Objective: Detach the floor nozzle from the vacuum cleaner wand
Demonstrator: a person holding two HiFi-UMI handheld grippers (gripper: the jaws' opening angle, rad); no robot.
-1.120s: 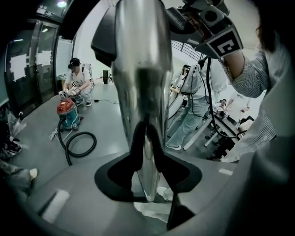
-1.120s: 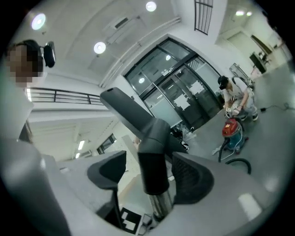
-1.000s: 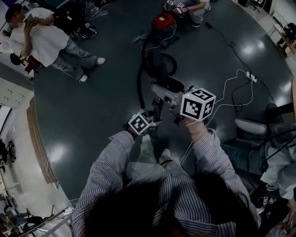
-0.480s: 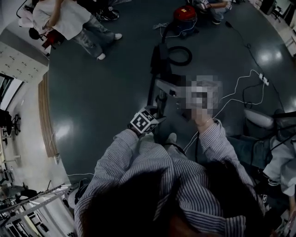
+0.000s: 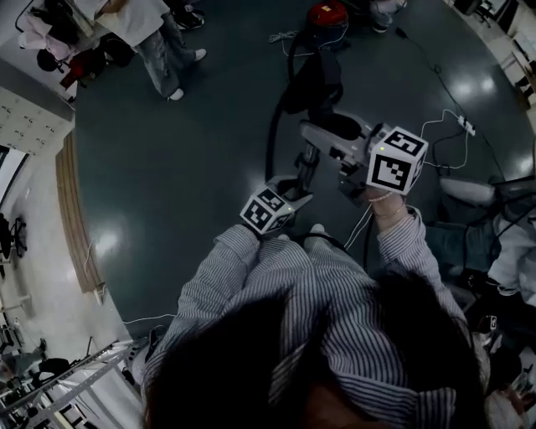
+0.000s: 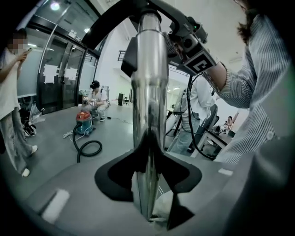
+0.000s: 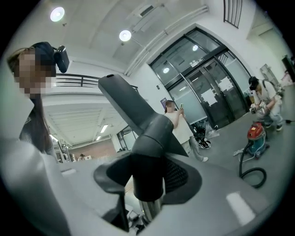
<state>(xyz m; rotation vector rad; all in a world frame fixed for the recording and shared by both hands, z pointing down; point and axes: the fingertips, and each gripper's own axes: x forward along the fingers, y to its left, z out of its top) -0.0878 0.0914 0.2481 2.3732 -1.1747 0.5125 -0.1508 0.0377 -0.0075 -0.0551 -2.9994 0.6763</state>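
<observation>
A chrome wand (image 6: 150,92) runs straight up between my left gripper's (image 6: 147,170) jaws, which are shut on it. In the head view the left gripper (image 5: 303,167) holds the wand (image 5: 306,161) low, and the right gripper (image 5: 328,134) is at its far end. The right gripper (image 7: 147,179) has just been closing and is now shut on the black plastic nozzle neck (image 7: 147,138) fitted on the wand. A short piece of chrome tube (image 7: 150,209) shows below the neck. From the left gripper view the right gripper (image 6: 193,50) shows at the wand's top.
A red vacuum cleaner (image 5: 327,12) stands on the dark floor ahead, and its black hose (image 5: 272,126) curves toward me. A white cable with a power strip (image 5: 465,126) lies to the right. One person stands at the upper left (image 5: 159,33). A chair (image 5: 469,193) is at the right.
Both grippers have carried the wand forward, away from my body, and a little upward. The red vacuum and the standing person have slid toward the picture's top edge.
</observation>
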